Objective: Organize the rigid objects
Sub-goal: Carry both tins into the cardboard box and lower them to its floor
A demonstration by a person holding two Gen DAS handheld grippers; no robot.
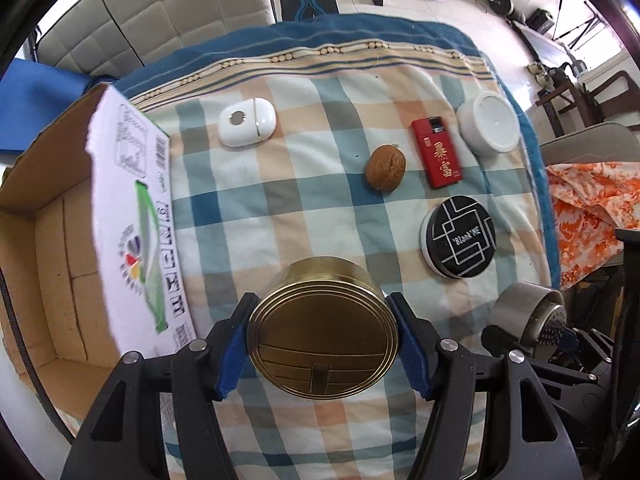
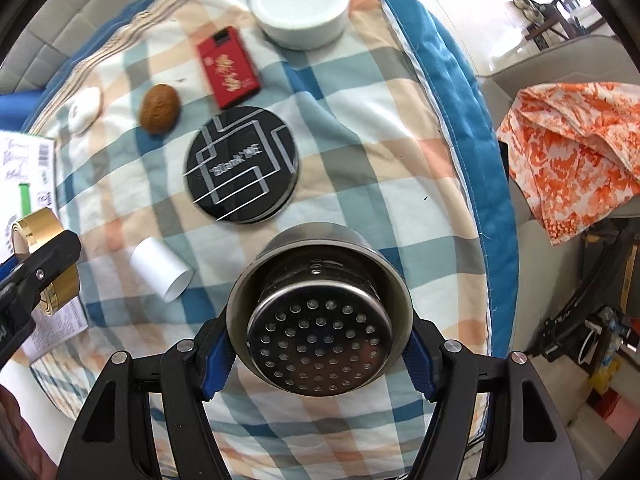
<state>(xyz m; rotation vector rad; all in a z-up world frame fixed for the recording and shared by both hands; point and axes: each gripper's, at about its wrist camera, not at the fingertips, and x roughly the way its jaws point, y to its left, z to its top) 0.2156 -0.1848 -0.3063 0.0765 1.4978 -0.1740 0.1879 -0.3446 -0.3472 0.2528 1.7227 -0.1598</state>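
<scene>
gold round tin (image 1: 324, 344): held, lifted | steel strainer lid (image 2: 320, 320): held, lifted

Bare checked cloth (image 1: 256, 216) mid-table, cardboard box (image 1: 44, 248) open alongside, black tin (image 1: 460, 236), walnut (image 1: 386, 168) crowding the other side

The right gripper (image 2: 320, 354) fingers clamp a perforated steel strainer (image 2: 320, 344) above the checked cloth (image 2: 360, 128).

A checked cloth (image 1: 248, 216) in blue, peach and white covers the surface. On it lie a white oval case (image 1: 247, 121), a brown walnut (image 1: 385, 167), a red lighter (image 1: 437, 153), a white round jar (image 1: 489, 122), a black round compact (image 1: 458, 237) and a small white cylinder (image 2: 160, 273).
</scene>
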